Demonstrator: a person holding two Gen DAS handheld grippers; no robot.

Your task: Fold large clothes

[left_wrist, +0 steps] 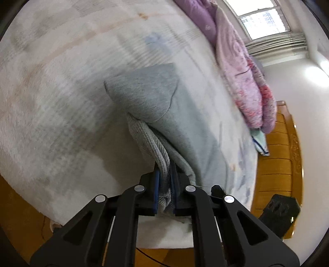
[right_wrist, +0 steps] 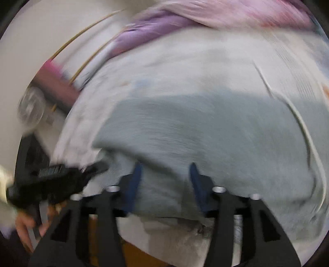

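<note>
The left hand-held gripper (left_wrist: 165, 184) points steeply downward, its blue pads (left_wrist: 156, 191) pinched together on a fold of grey fabric (left_wrist: 144, 96). The right hand-held gripper (right_wrist: 165, 184) also tilts downward, its jaws spread wide, blurred. A hand (right_wrist: 26, 228) shows at the lower left of the right wrist view.

A: From my left feed I see a pale fleece bed cover (left_wrist: 61, 102) filling the view, faint stripes across it.

B: And at two o'clock?

A: A pink and purple quilt (left_wrist: 242, 82) heaped along the far edge, a window (left_wrist: 265, 18) above it. At four o'clock, the wooden bed frame (left_wrist: 277, 160). My right feed is blurred; quilt at twelve.
</note>
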